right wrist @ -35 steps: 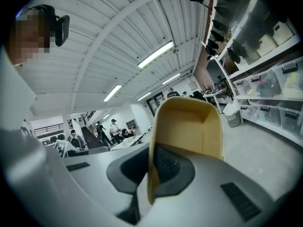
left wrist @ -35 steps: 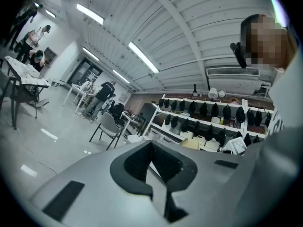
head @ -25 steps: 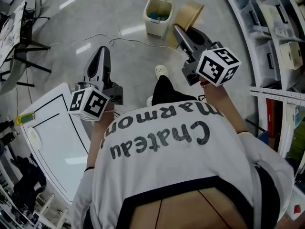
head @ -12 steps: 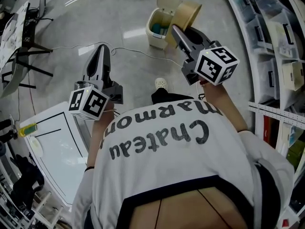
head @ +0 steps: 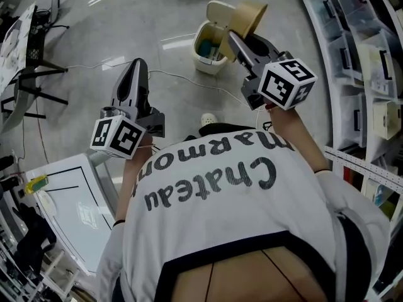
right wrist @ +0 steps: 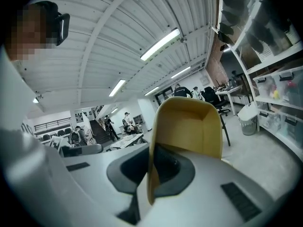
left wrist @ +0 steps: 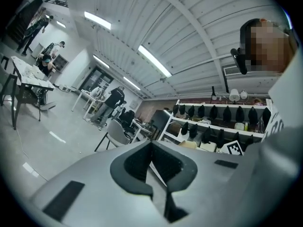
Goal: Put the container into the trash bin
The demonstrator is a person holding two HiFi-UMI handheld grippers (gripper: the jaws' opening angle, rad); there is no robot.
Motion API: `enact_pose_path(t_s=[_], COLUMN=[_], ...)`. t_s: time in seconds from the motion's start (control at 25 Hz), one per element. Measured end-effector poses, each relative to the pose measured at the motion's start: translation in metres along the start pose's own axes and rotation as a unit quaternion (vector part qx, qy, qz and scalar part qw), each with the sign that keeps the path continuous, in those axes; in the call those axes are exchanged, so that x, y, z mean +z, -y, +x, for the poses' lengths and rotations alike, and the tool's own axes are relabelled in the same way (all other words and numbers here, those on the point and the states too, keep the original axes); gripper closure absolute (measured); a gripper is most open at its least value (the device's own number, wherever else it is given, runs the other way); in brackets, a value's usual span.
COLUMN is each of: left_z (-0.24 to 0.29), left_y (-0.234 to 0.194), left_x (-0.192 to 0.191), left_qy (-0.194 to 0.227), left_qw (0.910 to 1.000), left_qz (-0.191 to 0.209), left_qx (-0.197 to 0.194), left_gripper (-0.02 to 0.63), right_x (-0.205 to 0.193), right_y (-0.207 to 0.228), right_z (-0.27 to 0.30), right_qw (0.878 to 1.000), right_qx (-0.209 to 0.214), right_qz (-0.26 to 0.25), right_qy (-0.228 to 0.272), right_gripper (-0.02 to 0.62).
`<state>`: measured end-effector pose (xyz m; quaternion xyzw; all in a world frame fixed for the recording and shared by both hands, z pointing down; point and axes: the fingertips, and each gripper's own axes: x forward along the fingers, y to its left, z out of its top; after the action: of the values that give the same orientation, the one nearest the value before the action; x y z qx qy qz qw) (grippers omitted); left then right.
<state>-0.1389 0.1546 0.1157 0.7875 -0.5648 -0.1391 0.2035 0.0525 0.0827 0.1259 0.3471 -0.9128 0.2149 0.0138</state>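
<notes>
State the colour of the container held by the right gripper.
Tan; the container shows best in the right gripper view.

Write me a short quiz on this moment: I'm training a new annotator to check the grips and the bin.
1. Multiple choice: what is the right gripper shut on?
A. the wall of the tan container
B. a bottle
C. nothing
2. True or false: the trash bin on the floor has its lid closed.
3. Short answer: what is between the jaws of the left gripper?

Key
1. A
2. False: the lid stands open.
3. Nothing: its jaws are together.
</notes>
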Motion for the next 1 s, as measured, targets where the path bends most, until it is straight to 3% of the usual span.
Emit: enact_pose_path(t_s=[0.4,0.8,1.0], left_z=[0.068,0.104,0.130], left_y=[0.001,-0.026,-0.045], left_x=[-0.016,-0.051,-0.062], left_qy=[-0.005,-0.066,-0.085], left_qw=[1.0000,0.9975,0.9958], left_qz=[0.003,-0.016,-0.028], left_qx=[-0.005,0.019,0.021], left_gripper=[0.583,0.583,0.583], right_x=[0.015,-0.042,-0.070], right_y=[0.049,0.095,0.119], right_z=[0.025,0.057,0.080], right_qw=[1.000,0.996,0.992], right_qx=[0.013,0.002,-0.008], right_qz=[-0.011,0.050,0.053], right_qy=[-0.010,-0.073,-0.114], right_gripper=[0.563,0.563,0.563])
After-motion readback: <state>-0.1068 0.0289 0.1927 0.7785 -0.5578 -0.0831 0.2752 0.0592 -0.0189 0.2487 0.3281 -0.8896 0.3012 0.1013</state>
